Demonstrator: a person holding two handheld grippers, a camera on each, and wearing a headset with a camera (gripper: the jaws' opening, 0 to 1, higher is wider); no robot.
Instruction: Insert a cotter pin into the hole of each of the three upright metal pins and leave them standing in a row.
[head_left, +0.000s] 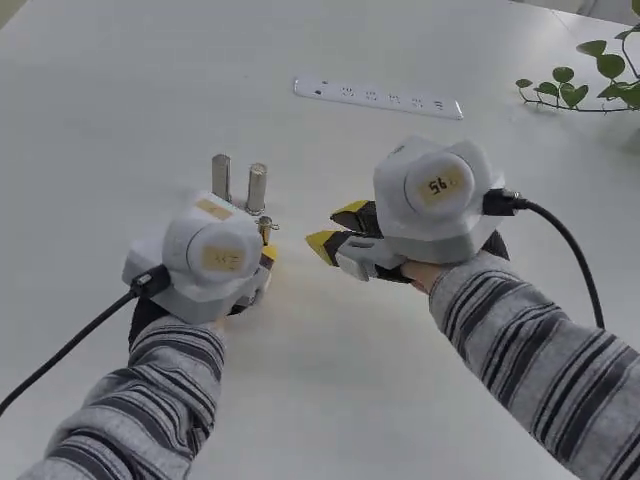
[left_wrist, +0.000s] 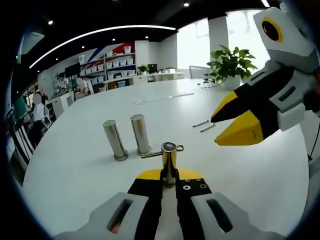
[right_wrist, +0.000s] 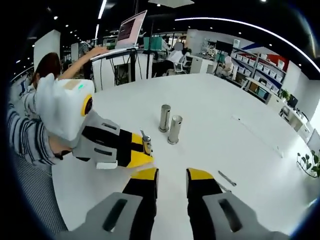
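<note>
White worktop stretches across an open office, with a power strip lying at its far side and a leafy plant at the far right corner. Near the middle, two bare metal pins stand upright just beside each other. A third metal pin stands nearer the person, pinched low down between the yellow-tipped fingers of the left gripper, which are pressed against it from both sides. A cotter pin passes through this pin near its top, its loop on one side and its legs sticking out the other. The right gripper hovers just to the right of the held pin, apart from it, its fingers spread with a plain gap between them and nothing inside. Two loose cotter pins lie on the worktop beyond the right gripper, well apart from the standing pins.
</note>
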